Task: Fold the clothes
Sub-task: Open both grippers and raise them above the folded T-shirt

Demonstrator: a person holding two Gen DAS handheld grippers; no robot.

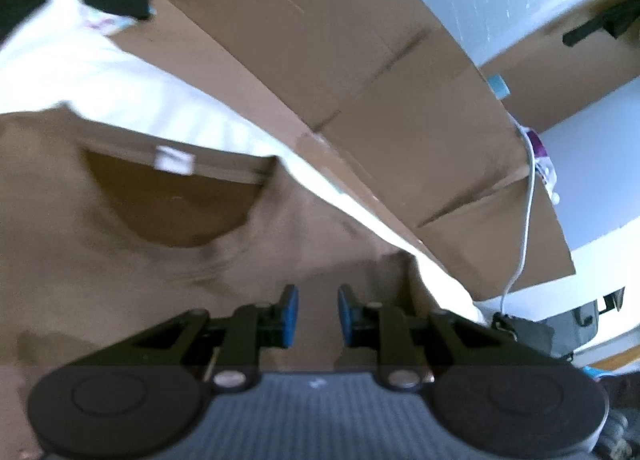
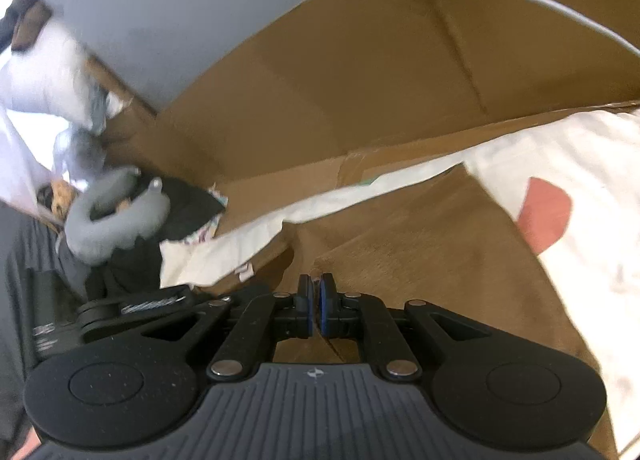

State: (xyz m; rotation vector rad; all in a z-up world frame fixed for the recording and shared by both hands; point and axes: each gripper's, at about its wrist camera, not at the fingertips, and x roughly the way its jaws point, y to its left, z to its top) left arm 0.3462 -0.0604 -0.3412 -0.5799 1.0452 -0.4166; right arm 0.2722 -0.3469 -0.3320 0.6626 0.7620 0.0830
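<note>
A brown T-shirt (image 1: 120,280) lies spread on a white sheet (image 1: 120,99), its neck opening and white label (image 1: 175,159) facing up. My left gripper (image 1: 318,300) hovers over the shirt's near right part, open, with nothing between its blue pads. In the right wrist view the same brown shirt (image 2: 420,252) runs under and ahead of my right gripper (image 2: 316,284). Its pads are pressed together on a thin fold of the brown cloth at an edge of the shirt.
A big flattened cardboard box (image 1: 320,59) stands just behind the sheet, with a white cable (image 1: 528,195) hanging over it. In the right wrist view a grey soft toy (image 2: 116,219) and dark clothes lie at the left. The sheet (image 2: 580,163) bears a pink patch.
</note>
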